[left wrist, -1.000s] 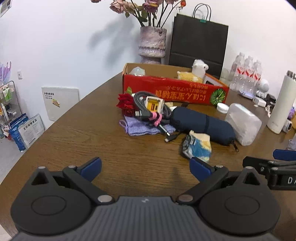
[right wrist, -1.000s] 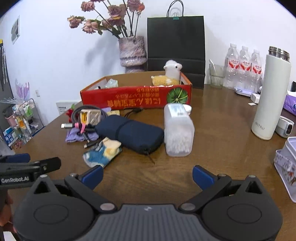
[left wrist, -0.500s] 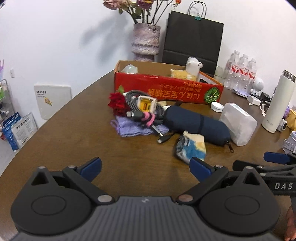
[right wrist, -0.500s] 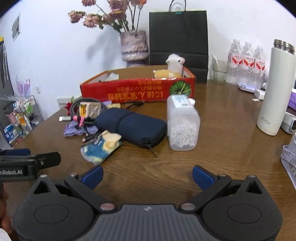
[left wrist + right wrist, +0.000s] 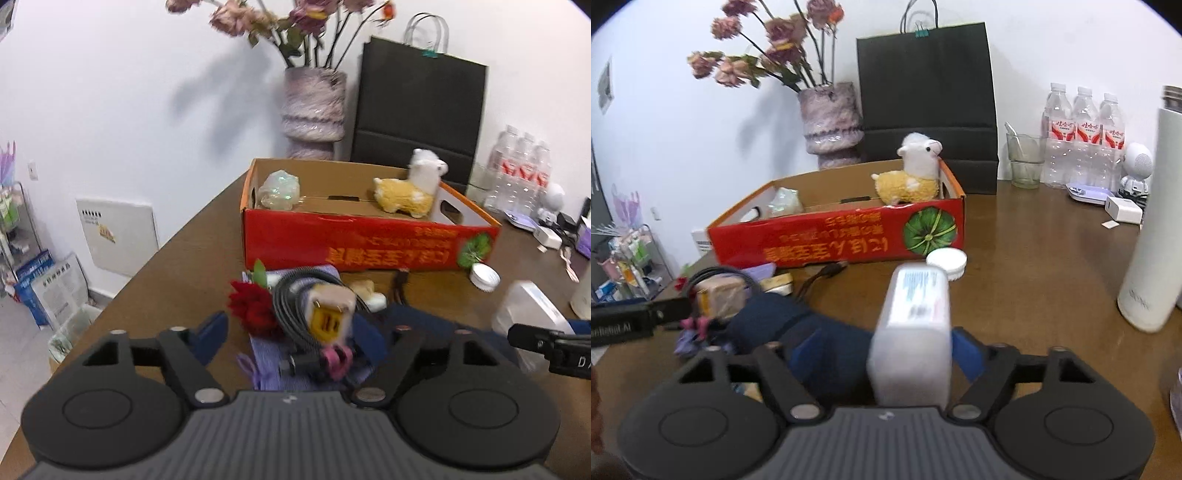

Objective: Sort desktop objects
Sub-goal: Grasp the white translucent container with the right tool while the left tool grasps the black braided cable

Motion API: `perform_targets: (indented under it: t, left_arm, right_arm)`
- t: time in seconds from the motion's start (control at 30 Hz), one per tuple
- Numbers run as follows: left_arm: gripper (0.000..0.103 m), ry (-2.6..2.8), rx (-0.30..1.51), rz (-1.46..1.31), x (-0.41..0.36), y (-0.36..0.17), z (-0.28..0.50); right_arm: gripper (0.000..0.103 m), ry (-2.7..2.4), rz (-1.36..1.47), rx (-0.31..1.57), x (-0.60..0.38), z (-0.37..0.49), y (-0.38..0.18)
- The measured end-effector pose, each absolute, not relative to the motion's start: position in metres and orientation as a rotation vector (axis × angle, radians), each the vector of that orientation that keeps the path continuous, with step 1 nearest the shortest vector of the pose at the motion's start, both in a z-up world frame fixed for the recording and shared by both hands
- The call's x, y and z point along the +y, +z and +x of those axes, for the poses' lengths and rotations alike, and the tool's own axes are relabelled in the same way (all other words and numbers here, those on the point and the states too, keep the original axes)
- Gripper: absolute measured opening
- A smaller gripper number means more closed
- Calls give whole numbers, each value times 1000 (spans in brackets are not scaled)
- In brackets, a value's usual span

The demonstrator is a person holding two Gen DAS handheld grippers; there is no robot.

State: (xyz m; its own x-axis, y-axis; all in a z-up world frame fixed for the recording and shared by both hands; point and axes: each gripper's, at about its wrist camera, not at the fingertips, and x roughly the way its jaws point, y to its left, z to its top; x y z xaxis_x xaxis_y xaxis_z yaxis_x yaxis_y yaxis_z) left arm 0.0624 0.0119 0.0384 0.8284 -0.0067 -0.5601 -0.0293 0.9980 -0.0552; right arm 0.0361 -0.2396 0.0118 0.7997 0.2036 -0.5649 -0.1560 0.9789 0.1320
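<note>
Our left gripper is closing, its jaws not yet pressing on anything; between them lie the red rose, the coiled cable with its yellow-faced charger, all on a purple cloth. Beyond them the red box holds a plush alpaca. Our right gripper is closing too, with the white plastic case and part of the navy pouch between its blue fingers; whether the pads press yet we cannot tell. A white cap sits just behind the case, a white flask well to the right.
</note>
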Motion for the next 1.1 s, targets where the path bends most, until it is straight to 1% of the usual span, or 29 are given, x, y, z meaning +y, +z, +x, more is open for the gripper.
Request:
perform_targets:
  t: [0.07,0.13,0.17,0.27,0.37,0.4,0.43,0.57,0.63,0.67,0.8,0.9,1.0,1.1]
  left_arm:
    - [76,11,605,-89,16,37,73]
    - [76,6,610,-116,21,33,79]
    - [73,3,614,-137,22,32,79]
    - [54,-44,625,-213,27,29,73]
    - [49,-82,631,-285,31,23,72]
    - [43,-93,646,-290,31,21,75]
    - [41,-94,677,-284,30,18,80]
    - [33,-87,688,-295,22,17,84]
    - [22,-89,670,-281,18,24,78]
    - [10,-104,651,-283,17,29,73]
    - [9,-139,579,-207,8,50,53]
    - [9,-162,549,-217,4,65,38]
    - [9,-196,463,-185,-4,87,16]
    - [9,-193,419,-161,-10,105,1]
  right_arm:
    - [55,180,69,625,-240,52,11]
    - [45,170,61,635,-240,64,8]
    - [43,167,58,639,-240,68,5]
    - [44,170,66,654,-242,76,-6]
    - [44,179,74,656,-243,79,-13]
    - [44,182,71,657,-243,79,-14]
    - [44,185,72,654,-242,78,-15]
    - [45,198,78,643,-242,76,-18]
    - [45,204,76,637,-241,74,-19]
    - [45,206,79,634,-241,73,-19]
    - [45,209,84,635,-241,74,-18]
    - [45,210,80,635,-241,74,-18]
    - [45,211,84,635,-241,74,-19]
    - [45,212,89,634,-241,74,-19]
